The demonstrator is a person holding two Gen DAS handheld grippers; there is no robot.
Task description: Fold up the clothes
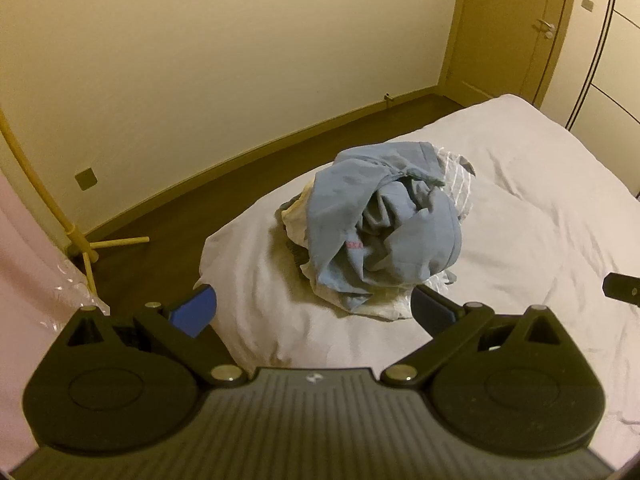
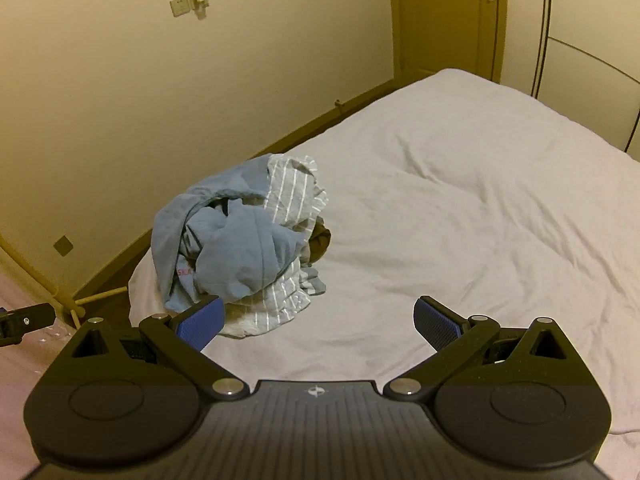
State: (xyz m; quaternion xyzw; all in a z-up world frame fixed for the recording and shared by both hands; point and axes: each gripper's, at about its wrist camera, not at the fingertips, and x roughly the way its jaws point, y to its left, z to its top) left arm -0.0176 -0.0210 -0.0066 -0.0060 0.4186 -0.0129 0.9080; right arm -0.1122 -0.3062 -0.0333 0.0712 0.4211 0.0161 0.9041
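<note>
- A bed (image 2: 460,200) with a pale cover fills the right wrist view.
- A clothes pile (image 1: 380,232), blue shirt on top, sits at 12 o'clock of the left gripper (image 1: 314,312), near the bed's corner.
- The left gripper's fingers are spread, grasping nothing.
- The right gripper (image 2: 318,322) is likewise released, with the pile (image 2: 244,248) at its 11 o'clock.

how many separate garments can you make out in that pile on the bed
3 at least: a blue garment on top, a grey white-striped one behind and under it, a cream one at the pile's left. More may be hidden inside.
</note>
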